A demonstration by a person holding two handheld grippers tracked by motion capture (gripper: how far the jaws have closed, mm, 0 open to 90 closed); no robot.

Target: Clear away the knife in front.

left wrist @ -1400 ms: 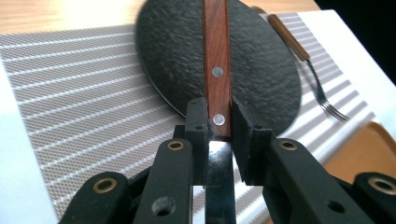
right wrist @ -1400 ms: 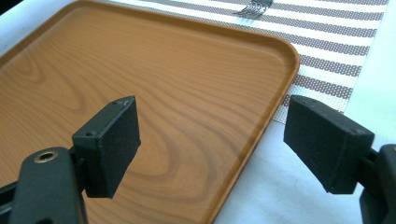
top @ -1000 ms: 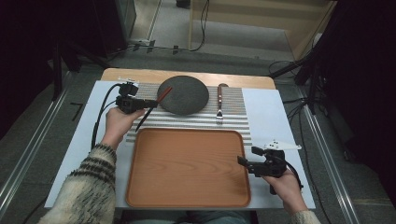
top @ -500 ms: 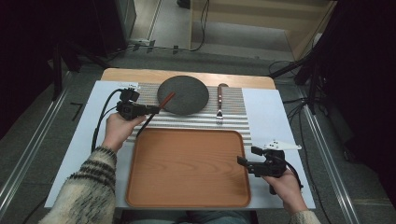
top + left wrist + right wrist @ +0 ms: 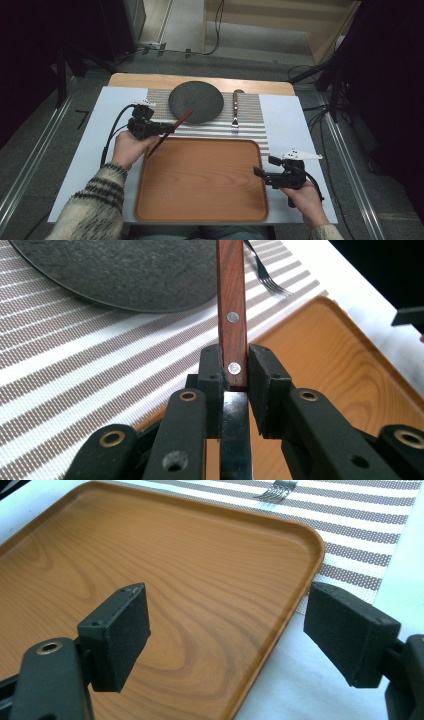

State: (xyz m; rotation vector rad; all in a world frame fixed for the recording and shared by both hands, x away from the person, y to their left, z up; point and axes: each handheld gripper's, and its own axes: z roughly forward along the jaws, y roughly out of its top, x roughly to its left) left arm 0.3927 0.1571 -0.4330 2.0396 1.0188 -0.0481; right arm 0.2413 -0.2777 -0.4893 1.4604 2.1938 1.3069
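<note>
A knife with a reddish wooden handle sits between the pads of my left gripper, which is shut on it where handle meets blade. The handle points toward the near edge of the dark round plate; the blade runs back over the far-left corner of the wooden tray. My right gripper stands open at the tray's right rim, with nothing between its pads.
A fork with a wooden handle lies on the striped placemat right of the plate. A white cover lies under everything. Dark floor and cables surround the table.
My left hand has carried the knife nearer and a little to the right, from beside the plate to the tray's far-left corner. The right hand has stayed put.
</note>
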